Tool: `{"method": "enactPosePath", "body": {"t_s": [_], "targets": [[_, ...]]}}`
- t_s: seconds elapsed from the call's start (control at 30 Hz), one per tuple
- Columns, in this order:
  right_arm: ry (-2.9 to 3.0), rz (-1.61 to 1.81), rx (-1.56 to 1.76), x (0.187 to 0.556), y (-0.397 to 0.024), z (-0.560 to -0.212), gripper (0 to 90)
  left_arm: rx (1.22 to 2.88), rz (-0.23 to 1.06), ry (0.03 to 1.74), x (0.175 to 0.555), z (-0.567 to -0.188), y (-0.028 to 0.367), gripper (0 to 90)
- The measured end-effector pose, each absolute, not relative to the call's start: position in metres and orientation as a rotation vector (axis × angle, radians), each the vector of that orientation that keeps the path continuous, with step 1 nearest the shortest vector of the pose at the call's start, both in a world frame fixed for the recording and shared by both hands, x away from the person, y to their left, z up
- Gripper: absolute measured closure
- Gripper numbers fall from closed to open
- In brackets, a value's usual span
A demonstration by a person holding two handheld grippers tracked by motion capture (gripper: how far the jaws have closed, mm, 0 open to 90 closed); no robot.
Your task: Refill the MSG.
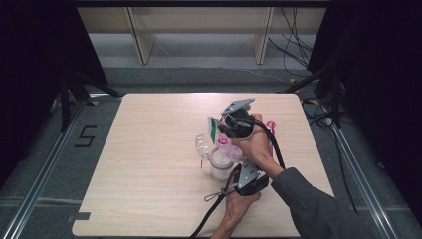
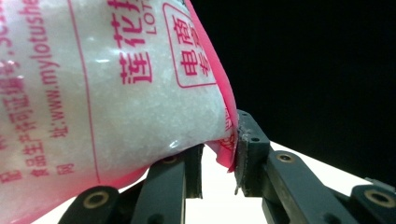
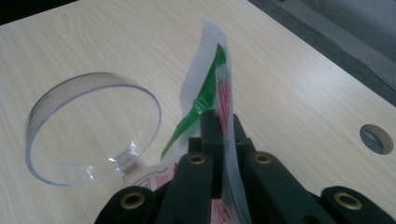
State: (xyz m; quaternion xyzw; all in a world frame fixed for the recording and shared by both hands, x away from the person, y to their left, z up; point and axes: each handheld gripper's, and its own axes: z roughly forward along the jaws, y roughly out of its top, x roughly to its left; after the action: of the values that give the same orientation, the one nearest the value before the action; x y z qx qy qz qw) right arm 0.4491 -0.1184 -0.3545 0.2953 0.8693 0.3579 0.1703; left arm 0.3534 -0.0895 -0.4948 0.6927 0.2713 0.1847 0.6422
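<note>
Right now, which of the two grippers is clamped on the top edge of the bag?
The right gripper: its jaws are shut flat on the green-and-white top edge of the bag. The left gripper pinches the bag's pink bottom corner instead.

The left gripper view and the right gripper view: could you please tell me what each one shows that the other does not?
Left gripper view: white granules inside the bag with pink print, its lower corner between the left gripper fingers. Right gripper view: a clear hinged lid, a round hole in the table and the right gripper clamping the bag's flat edge. Both show the bag and the pale table.

Grey floor (image 1: 45, 164), black curtains (image 1: 30, 74), wooden shelving (image 1: 199, 22).
</note>
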Motion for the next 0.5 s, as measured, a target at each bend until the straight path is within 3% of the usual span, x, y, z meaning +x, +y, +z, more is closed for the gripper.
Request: {"method": "enactPosePath", "body": {"t_s": [0.5], "targets": [[2.472, 1.019, 0.880, 0.4490, -0.1173, -0.3578, 90.0, 1.572, 0.386, 0.618, 0.3541, -0.4955, -0.0878, 74.9]]}}
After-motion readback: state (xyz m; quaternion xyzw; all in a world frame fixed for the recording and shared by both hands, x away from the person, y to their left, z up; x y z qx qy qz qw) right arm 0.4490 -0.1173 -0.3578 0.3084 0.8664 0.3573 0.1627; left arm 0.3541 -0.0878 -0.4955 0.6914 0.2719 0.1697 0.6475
